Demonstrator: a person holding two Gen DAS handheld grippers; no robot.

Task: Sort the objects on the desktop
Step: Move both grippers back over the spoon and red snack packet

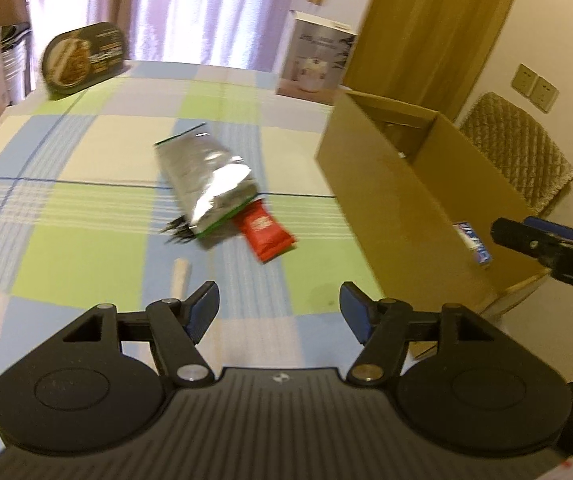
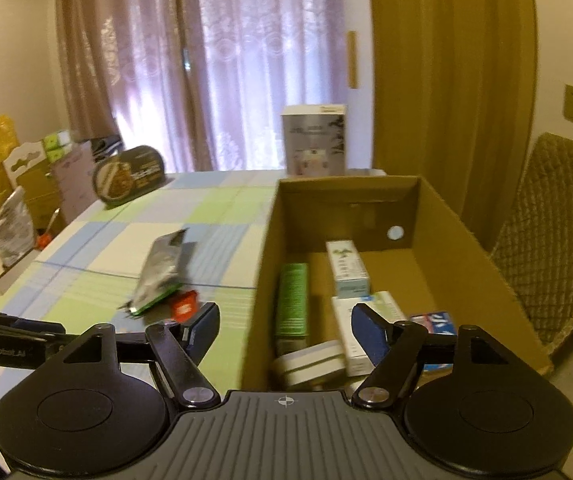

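Observation:
A crumpled silver foil bag (image 1: 205, 178) lies mid-table on the checked cloth, with a red packet (image 1: 264, 233) sticking out from under its near end. A pale stick-like item (image 1: 179, 277) lies closer, just beyond my left gripper (image 1: 279, 310), which hovers open and empty. The same foil bag (image 2: 159, 276) and red packet (image 2: 184, 305) show in the right wrist view. My right gripper (image 2: 285, 328) is open and empty above the near left wall of the cardboard box (image 2: 264, 280). The box holds several small cartons, among them a green one (image 2: 293, 298) and a white one (image 2: 346, 266).
An oval dark tin (image 1: 82, 58) stands at the table's far left and a white-grey product box (image 1: 318, 58) at the far edge. The cardboard box (image 1: 370, 176) takes up the table's right side. A woven chair (image 1: 514, 144) stands behind it. Boxes and bags crowd the floor (image 2: 26, 184) left of the table.

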